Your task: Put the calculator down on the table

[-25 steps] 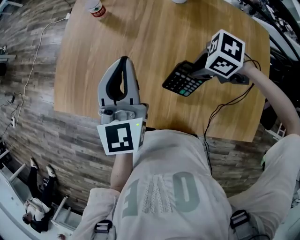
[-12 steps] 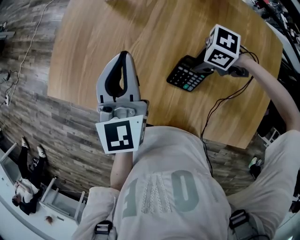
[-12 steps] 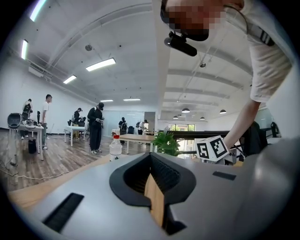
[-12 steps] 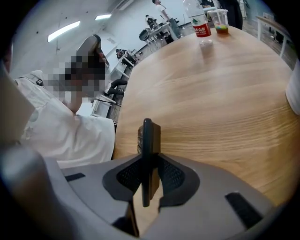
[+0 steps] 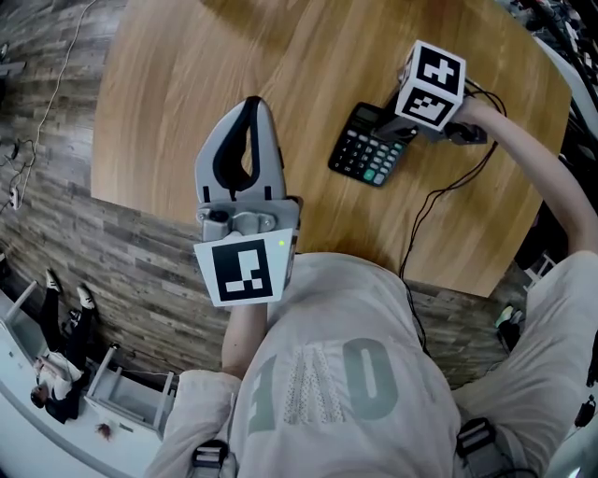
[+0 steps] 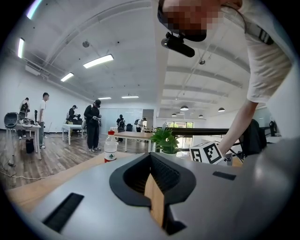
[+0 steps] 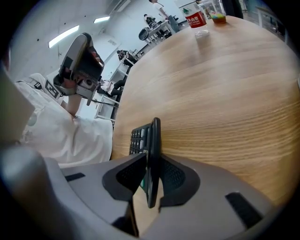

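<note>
On the right part of the wooden table [image 5: 280, 56], the black calculator [image 5: 366, 157] sat keys-up and slightly skewed, low over the wood. From the head view I couldn't tell whether its near end was touching down yet. The right gripper [image 5: 400, 119] was clamped on the calculator's far end. In the right gripper view the calculator [image 7: 149, 154] stood edge-on between the two black pads, both pressing its faces, with the key side facing the person. The right gripper [image 7: 150, 173] was pitched down at the tabletop on a slant. The right forearm [image 5: 533, 177] reached in from the right edge with the elbow out, and a black cable [image 5: 420, 233] trailed from the gripper back across the table edge. The left gripper [image 5: 250, 110] hung over the table's near edge in front of the torso, well apart from the calculator, with the wrist tucked close to the body. It was held about level, since its own view looked out across the room. The left gripper [image 6: 152, 161] had its tips together and nothing between them, only a sliver of wood showing through the gap behind. At the far end of the table were a red-capped bottle [image 7: 196, 18] and a clear cup [image 7: 215, 11].
</note>
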`<state>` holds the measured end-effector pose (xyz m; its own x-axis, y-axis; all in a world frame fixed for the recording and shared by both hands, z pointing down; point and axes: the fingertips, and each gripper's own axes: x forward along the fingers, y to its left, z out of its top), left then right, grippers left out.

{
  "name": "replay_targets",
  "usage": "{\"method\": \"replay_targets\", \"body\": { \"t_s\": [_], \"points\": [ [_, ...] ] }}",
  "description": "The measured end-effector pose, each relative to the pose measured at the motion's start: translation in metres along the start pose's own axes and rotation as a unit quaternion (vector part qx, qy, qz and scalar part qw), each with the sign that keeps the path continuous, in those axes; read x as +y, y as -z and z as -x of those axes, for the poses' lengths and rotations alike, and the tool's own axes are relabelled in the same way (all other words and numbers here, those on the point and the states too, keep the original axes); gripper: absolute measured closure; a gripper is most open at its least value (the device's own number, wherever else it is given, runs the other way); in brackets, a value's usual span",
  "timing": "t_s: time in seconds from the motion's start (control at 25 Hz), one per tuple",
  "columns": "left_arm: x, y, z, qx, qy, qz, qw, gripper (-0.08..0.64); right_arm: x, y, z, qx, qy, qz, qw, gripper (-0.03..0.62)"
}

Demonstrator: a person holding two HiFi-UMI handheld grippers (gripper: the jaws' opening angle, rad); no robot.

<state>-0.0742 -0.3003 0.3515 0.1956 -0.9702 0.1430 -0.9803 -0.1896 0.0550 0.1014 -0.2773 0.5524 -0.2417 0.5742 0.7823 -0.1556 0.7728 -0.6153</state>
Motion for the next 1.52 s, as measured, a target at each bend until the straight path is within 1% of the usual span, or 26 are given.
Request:
{"method": "replay_targets", "body": {
  "t_s": [0.2, 0.44, 0.56, 0.64, 0.8, 0.96, 1.08, 1.24, 1.36, 1.52],
  "points": [
    [-0.002, 0.002, -0.008, 0.008, 0.011, -0.003, 0.9999, 0.551, -0.006, 0.000, -0.004, 0.002, -0.001, 0.003, 1.000, 0.491],
    [0.002, 0.004, -0.016, 0.007, 0.011, -0.005, 0.9999, 0.551, -0.010, 0.001, -0.009, -0.004, -0.002, 0.002, 1.000, 0.482],
    [0.004, 0.004, -0.020, 0.006, 0.012, -0.006, 0.9999, 0.551, -0.013, -0.001, -0.008, -0.004, 0.009, 0.007, 1.000, 0.478],
    [0.002, 0.004, -0.021, 0.005, 0.013, -0.005, 0.9999, 0.551, -0.015, -0.002, -0.008, -0.005, 0.018, 0.008, 1.000, 0.461],
    [-0.005, 0.003, -0.020, 0.004, 0.024, -0.009, 0.9997, 0.551, -0.016, 0.000, -0.008, -0.008, 0.026, -0.007, 1.000, 0.456],
    [-0.006, 0.000, -0.018, 0.002, 0.027, -0.009, 0.9996, 0.551, -0.021, 0.001, -0.005, -0.010, 0.045, -0.008, 0.999, 0.405],
    [-0.007, -0.003, -0.016, 0.000, 0.027, -0.011, 0.9996, 0.551, -0.022, 0.003, -0.003, -0.003, 0.062, 0.002, 0.998, 0.354],
    [-0.005, -0.006, -0.016, -0.005, 0.028, -0.012, 0.9995, 0.551, -0.021, 0.002, -0.004, 0.000, 0.079, 0.022, 0.997, 0.339],
    [-0.006, -0.009, -0.012, -0.013, 0.032, -0.014, 0.9993, 0.551, -0.021, -0.003, 0.004, -0.022, 0.094, 0.015, 0.995, 0.337],
    [-0.009, -0.021, -0.010, -0.023, 0.039, -0.018, 0.9988, 0.551, -0.014, -0.010, 0.036, -0.081, 0.127, -0.009, 0.988, 0.337]
  ]
}}
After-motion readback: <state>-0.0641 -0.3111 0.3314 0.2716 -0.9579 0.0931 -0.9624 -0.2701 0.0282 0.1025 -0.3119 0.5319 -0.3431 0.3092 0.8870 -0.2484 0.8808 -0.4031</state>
